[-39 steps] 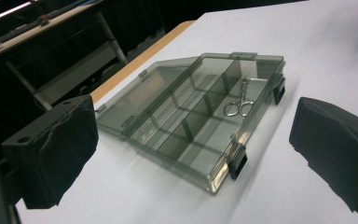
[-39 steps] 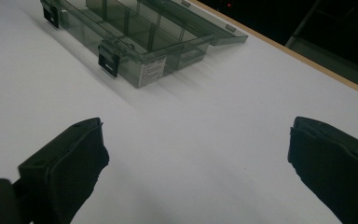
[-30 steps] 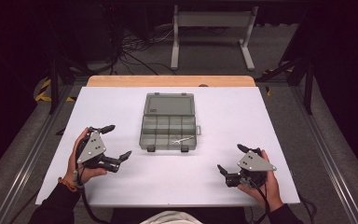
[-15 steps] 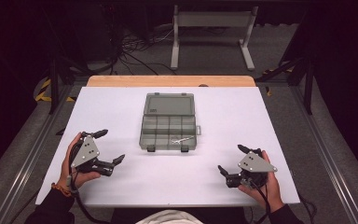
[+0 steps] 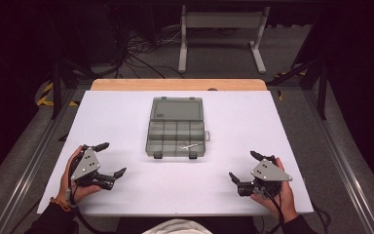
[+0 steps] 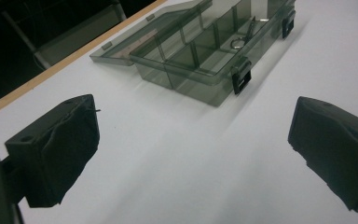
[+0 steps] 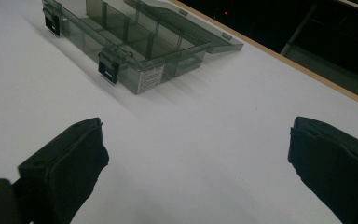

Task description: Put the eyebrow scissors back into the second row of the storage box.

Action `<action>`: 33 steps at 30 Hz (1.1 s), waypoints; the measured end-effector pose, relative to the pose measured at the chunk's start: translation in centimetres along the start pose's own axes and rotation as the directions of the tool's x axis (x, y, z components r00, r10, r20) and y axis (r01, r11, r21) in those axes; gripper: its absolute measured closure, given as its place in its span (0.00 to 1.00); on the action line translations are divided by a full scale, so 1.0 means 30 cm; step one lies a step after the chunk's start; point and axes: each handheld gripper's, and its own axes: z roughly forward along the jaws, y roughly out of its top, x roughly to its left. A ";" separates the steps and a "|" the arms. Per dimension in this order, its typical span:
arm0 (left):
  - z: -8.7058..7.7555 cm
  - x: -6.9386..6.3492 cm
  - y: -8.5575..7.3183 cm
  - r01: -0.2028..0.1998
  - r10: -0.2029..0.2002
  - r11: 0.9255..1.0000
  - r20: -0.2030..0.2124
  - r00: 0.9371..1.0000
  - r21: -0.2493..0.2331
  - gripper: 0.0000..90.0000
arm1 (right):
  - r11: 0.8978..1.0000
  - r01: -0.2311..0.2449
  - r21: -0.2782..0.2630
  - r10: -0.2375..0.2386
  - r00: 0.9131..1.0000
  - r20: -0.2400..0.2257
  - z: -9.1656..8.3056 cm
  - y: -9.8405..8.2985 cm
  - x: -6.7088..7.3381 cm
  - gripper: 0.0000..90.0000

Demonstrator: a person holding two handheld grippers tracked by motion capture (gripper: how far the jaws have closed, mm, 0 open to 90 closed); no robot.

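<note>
Organizer box (image 5: 177, 127) sits mid-tabletop (image 5: 282, 126), lid open, between and beyond left tongs (image 5: 108, 162) and right tongs (image 5: 243, 168), both wide open, empty, about equally near.

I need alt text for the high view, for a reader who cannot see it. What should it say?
A grey transparent compartment box lies open in the middle of a white table, with a small metal piece in one front compartment. Near the front edge, the left claw and the right claw rest open, each held in a hand.
</note>
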 end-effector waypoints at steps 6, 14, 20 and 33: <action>-0.014 0.011 -0.031 0.032 -0.032 0.999 0.007 0.999 -0.001 0.03 | 1.000 -0.010 -0.001 0.010 1.000 0.005 0.001 -0.002 -0.007 0.05; -0.029 0.017 -0.070 0.094 -0.094 0.996 0.015 0.995 0.007 0.03 | 1.000 -0.007 -0.003 0.007 1.000 0.000 0.008 -0.002 -0.006 0.05; -0.048 0.006 -0.088 0.127 -0.127 0.992 0.013 0.992 0.007 0.03 | 1.000 0.003 -0.022 -0.003 1.000 -0.012 0.008 0.006 -0.002 0.05; -0.040 -0.001 -0.071 0.111 -0.112 0.994 0.017 0.994 0.005 0.02 | 0.999 -0.008 -0.032 0.008 1.000 -0.004 0.004 0.005 -0.012 0.05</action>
